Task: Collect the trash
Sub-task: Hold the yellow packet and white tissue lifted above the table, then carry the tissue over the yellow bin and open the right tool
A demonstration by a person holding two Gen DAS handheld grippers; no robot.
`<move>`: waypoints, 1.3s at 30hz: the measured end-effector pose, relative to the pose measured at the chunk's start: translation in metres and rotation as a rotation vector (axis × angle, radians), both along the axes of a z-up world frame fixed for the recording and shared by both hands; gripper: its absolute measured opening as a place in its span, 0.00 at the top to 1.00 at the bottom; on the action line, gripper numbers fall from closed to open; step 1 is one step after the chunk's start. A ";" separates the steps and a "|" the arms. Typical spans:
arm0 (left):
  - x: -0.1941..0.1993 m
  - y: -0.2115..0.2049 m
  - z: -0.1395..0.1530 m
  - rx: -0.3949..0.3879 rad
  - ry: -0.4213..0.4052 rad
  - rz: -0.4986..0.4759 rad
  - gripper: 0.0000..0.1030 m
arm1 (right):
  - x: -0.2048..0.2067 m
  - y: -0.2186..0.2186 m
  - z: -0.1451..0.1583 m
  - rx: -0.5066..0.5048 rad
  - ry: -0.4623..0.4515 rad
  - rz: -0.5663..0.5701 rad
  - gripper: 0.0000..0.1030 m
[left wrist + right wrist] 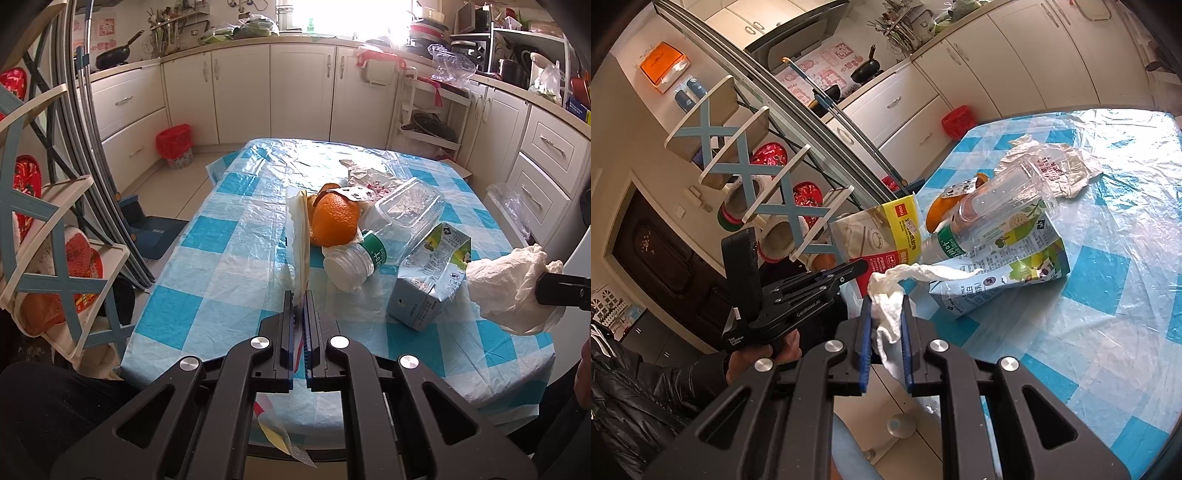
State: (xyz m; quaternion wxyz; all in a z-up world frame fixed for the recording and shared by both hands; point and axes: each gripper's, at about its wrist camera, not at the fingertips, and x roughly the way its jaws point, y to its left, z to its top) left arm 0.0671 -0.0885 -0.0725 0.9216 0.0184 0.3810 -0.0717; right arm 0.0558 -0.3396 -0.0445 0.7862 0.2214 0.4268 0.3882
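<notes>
Pinching the flat yellow-and-red printed bag [882, 236] edge-on, left claw [298, 295] holds it upright as a receptacle. Right claw [886, 306] is clamped on crumpled white tissue [890, 295] beside it, likely to drop in. Remaining litter, an orange peel [334, 218] and blue-green carton [430, 277], sits on the checked desk [221, 236].

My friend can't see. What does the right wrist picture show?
The right gripper pinches a crumpled white tissue at the edge of a blue checked table. Beyond it lie a torn carton, a clear bottle and an orange; the left gripper holds a yellow bag.
</notes>
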 end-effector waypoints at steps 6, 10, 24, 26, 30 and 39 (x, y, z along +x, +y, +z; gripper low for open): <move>0.000 0.000 0.000 0.000 0.000 -0.001 0.96 | -0.002 0.002 -0.001 -0.006 0.001 -0.002 0.86; 0.000 0.000 0.000 0.000 0.001 -0.001 0.96 | -0.002 0.002 -0.001 -0.005 0.001 -0.002 0.86; 0.000 -0.001 0.000 -0.001 0.002 -0.002 0.96 | -0.002 0.003 -0.001 -0.006 0.001 -0.004 0.86; 0.000 -0.001 0.000 -0.001 0.002 -0.002 0.96 | -0.002 0.003 -0.002 -0.006 0.001 -0.004 0.86; 0.000 -0.001 0.000 -0.001 0.002 -0.002 0.96 | -0.002 0.003 -0.002 -0.005 0.001 -0.005 0.86; -0.002 -0.003 0.005 -0.014 -0.014 -0.009 0.96 | -0.002 -0.001 0.001 0.017 -0.004 -0.007 0.86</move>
